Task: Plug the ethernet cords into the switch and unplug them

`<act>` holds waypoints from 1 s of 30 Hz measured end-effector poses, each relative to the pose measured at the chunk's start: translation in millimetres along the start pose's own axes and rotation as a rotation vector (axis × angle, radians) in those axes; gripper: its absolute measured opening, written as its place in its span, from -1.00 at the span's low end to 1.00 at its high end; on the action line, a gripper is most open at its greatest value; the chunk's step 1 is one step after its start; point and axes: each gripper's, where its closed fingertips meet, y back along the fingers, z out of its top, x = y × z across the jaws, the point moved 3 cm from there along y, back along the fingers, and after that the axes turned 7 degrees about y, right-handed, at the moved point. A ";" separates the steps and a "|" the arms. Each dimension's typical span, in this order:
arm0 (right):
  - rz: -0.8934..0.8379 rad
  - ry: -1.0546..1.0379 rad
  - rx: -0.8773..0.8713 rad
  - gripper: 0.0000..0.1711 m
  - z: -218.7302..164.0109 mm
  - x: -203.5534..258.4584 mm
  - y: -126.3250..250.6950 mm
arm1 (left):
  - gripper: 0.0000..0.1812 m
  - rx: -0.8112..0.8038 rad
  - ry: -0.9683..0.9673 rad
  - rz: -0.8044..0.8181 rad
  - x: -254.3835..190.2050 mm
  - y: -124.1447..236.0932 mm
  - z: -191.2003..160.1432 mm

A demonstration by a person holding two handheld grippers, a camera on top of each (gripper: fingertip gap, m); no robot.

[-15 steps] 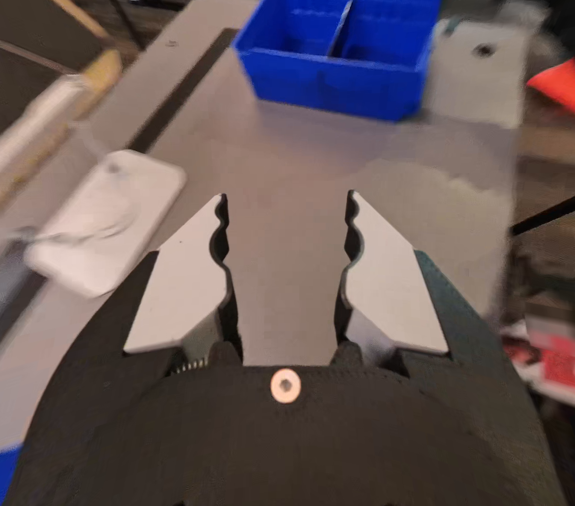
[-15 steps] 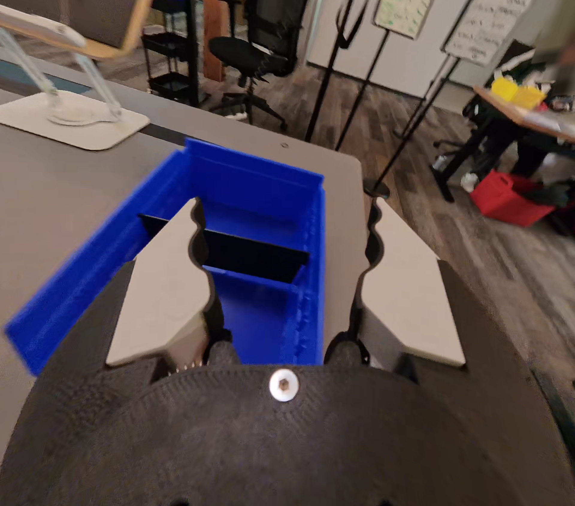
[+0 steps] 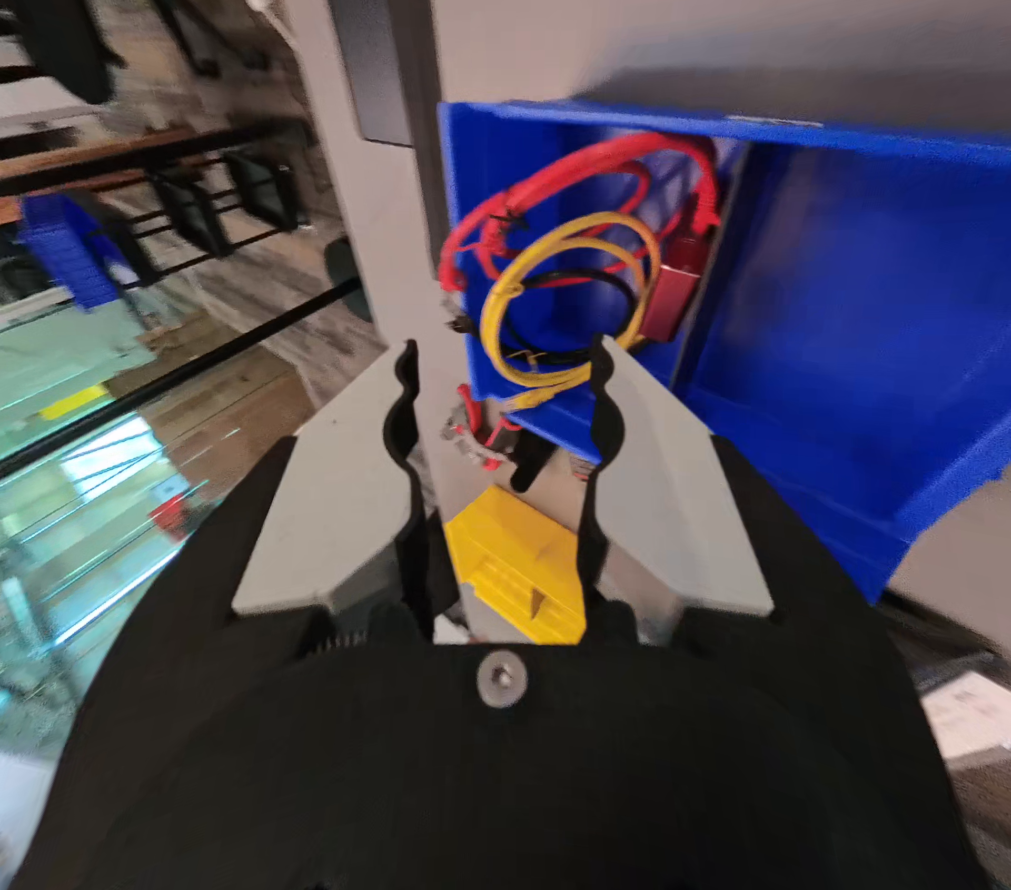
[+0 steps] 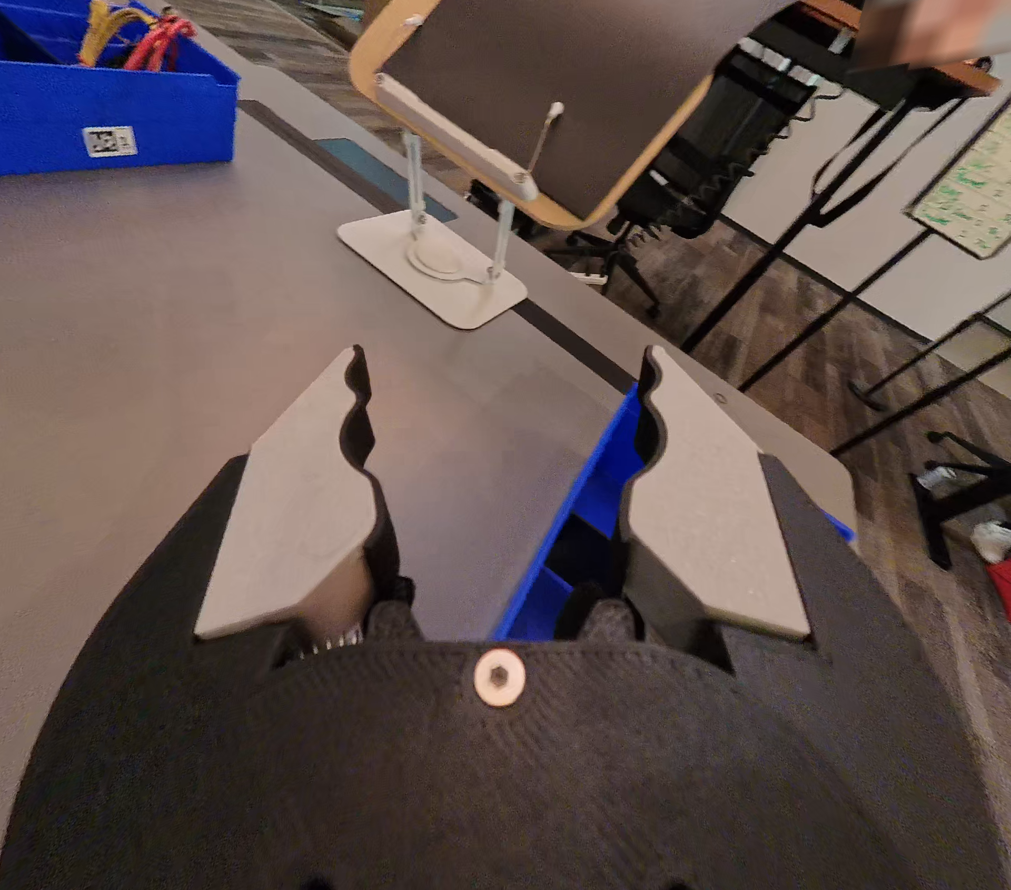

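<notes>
Left wrist view smeared by motion throughout; room at left (image 3: 137, 316) reduced to streaks. Small cord ends below blue bin (image 3: 820, 371) near counter edge (image 3: 481, 442) too blurred to sort. Yellow block (image 3: 514, 568) cut off below by tongs body. Red box (image 3: 670, 303) partly behind yellow cord (image 3: 547, 273). Bin's right side clipped by frame.

Right wrist view: second blue bin (image 4: 591, 508) mostly hidden behind right tong. Far blue bin (image 4: 109, 98) cut by left edge; cords (image 4: 137, 37) inside only partly seen. Mosaic patch top right. Whiteboard (image 4: 974, 201) clipped.
</notes>
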 end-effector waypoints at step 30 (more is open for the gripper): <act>0.186 -0.193 0.030 0.07 -20.7 44.8 -55.2 | -0.77 0.057 -0.096 -0.512 -69.4 -103.5 -47.2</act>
